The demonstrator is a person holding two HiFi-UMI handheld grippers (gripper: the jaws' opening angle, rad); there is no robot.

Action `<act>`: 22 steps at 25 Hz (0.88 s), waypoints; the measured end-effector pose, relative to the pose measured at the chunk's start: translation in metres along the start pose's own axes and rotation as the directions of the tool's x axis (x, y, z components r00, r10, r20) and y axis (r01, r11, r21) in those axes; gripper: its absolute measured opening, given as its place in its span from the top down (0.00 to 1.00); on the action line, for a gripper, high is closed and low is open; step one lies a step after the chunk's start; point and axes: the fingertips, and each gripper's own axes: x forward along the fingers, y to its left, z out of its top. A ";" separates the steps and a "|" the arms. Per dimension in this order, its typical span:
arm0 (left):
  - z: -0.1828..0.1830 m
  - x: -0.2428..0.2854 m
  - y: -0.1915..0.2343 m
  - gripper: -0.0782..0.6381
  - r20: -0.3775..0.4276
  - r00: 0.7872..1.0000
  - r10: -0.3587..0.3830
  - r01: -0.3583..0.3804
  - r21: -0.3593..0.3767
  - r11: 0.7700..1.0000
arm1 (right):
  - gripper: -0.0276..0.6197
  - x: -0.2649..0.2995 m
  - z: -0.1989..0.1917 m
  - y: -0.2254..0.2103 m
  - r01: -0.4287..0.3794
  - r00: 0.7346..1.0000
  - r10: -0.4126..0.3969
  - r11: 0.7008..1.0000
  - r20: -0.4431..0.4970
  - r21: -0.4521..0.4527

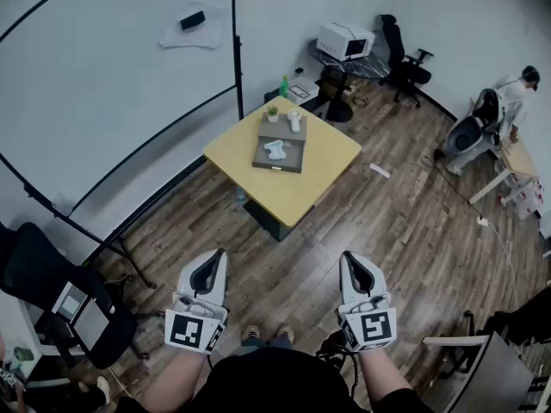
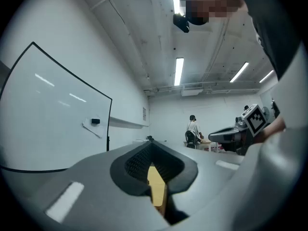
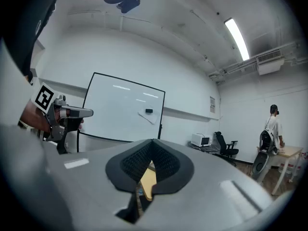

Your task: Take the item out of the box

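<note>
Both hand-held grippers have jaws pressed together with nothing between them: left, right, held low, side by side. Open wood floor runs ahead to the yellow table, well apart. The white item lies in the grey box on the table's far-left part. Whiteboard stand and black chair sit left of the left hand-held gripper.

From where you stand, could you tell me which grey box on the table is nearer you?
The larger box with the flat white item; the other box sits behind it, by the plant.
</note>
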 end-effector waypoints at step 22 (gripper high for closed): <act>-0.017 0.002 -0.019 0.89 -0.040 0.999 -0.016 0.015 -0.022 1.000 | 0.03 0.003 0.000 0.004 -0.133 0.990 0.130 0.989 0.057 0.058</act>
